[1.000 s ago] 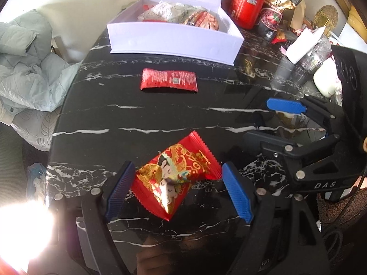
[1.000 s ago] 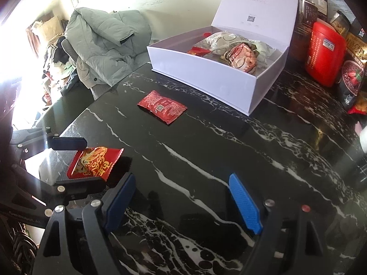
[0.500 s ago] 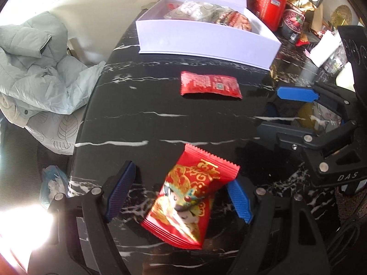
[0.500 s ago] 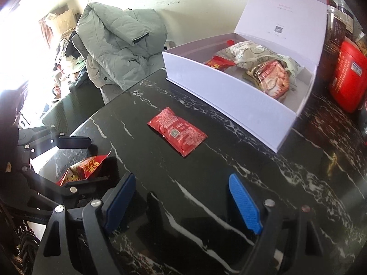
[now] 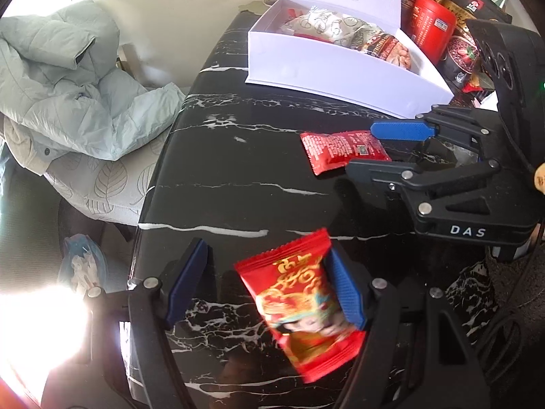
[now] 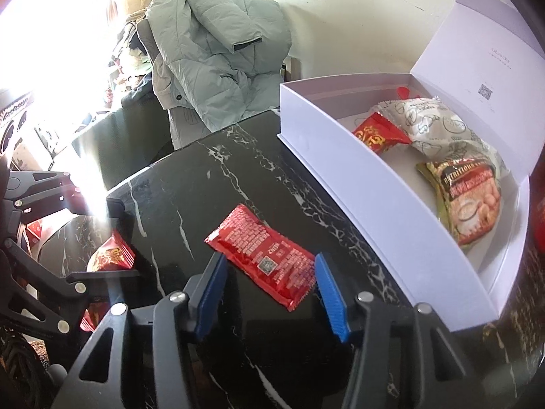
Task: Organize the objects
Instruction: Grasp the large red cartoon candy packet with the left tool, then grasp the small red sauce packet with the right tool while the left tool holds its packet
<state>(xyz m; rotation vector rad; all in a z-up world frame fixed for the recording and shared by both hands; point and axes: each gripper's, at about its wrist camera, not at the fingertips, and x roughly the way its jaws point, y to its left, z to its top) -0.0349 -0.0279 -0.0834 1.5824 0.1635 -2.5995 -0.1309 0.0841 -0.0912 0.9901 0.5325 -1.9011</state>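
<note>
A red and gold snack packet [image 5: 303,310] lies on the black marble table between the fingers of my left gripper [image 5: 265,289], against its right pad; the jaws stand open. It also shows in the right wrist view [image 6: 110,255]. A flat red sachet [image 6: 262,255] lies between the open fingers of my right gripper [image 6: 269,293], its near end level with the blue pads; it also shows in the left wrist view [image 5: 340,150]. An open white box [image 6: 374,191] with several snack packs stands beyond; it also shows in the left wrist view [image 5: 333,68].
A pale green jacket [image 6: 218,51] hangs over a chair past the table's left edge. A red canister [image 5: 432,24] and dark snack bags stand right of the box. The table edge [image 5: 153,184] runs along the left.
Both grippers moved forward toward the box. My right gripper came up around the flat red sachet. The red and gold packet shifted toward my left gripper's right pad.
</note>
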